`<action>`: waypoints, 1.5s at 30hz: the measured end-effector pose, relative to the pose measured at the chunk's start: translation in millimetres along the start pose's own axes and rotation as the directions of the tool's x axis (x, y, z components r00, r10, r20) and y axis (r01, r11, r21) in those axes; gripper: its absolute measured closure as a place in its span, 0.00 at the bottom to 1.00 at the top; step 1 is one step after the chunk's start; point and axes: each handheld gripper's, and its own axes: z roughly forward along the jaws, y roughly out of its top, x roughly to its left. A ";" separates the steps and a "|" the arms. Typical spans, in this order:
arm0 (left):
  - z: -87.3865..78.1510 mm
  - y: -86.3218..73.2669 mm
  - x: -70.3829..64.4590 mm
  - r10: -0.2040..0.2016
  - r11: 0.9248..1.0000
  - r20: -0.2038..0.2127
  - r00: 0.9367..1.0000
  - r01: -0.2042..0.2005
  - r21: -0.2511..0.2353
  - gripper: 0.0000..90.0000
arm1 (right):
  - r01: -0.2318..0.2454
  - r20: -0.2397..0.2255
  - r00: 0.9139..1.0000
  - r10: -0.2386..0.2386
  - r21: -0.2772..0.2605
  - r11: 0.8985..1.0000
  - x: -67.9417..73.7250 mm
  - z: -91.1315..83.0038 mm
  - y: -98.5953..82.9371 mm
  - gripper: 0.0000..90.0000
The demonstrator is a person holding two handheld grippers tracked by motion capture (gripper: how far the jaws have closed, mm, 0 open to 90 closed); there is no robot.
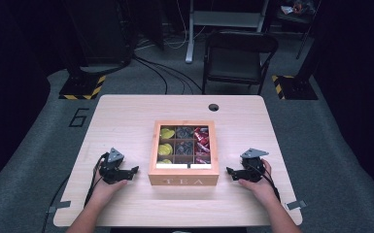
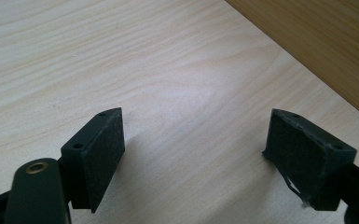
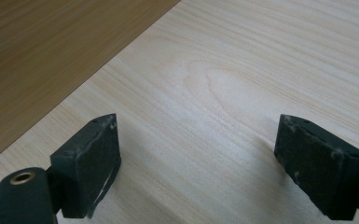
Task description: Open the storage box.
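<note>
1. A wooden tea box (image 1: 183, 175) sits on the table (image 1: 126, 116), nearer the person's edge than the far one, with "TEA" on its front wall.
2. The left gripper (image 1: 126, 173) rests on the table just left of the box, the right gripper (image 1: 234, 173) just right of it; both point inward at the box's side walls and neither touches it.
3. In the left gripper view the jaws stand wide apart over bare wood, the box wall (image 2: 317, 42) crossing the upper right corner. In the right gripper view the jaws are equally spread, the box wall (image 3: 51, 51) at upper left. Nothing lies between either pair.
4. The box looks stiff and fairly heavy for its size, judging by its thick wooden walls. Its smooth finish may slip under the pads, so a squeeze from both sides at once, low on the side walls, seems the safest hold.
5. Inside, 9 compartments show through what looks like a glazed lid: yellow packets (image 1: 166, 141) in the left column, dark ones (image 1: 184, 140) in the middle, red ones (image 1: 202, 141) at right. A glass pane would be fragile and should not take any pressure.
6. Whether the lid is latched or hinged cannot be told. The packets are too small to read, and the box's far wall is hard to make out.
</note>
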 end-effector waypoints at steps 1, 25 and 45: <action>0.2 0.1 0.0 0.003 1.000 -0.002 1.000 -0.003 0.000 0.20 | 0.000 0.000 1.000 0.000 0.000 1.000 0.0 0.0 0.0 0.15; 0.5 -0.6 -1.1 -0.008 1.000 -0.011 1.000 0.008 -0.011 0.21 | -0.006 -0.002 1.000 0.006 -0.002 1.000 0.9 -0.6 -0.4 0.17; -21.0 7.5 -9.9 -0.057 0.998 0.068 0.996 0.058 -0.011 0.43 | -0.012 -0.035 0.999 0.010 -0.049 0.999 12.2 -21.7 8.2 0.54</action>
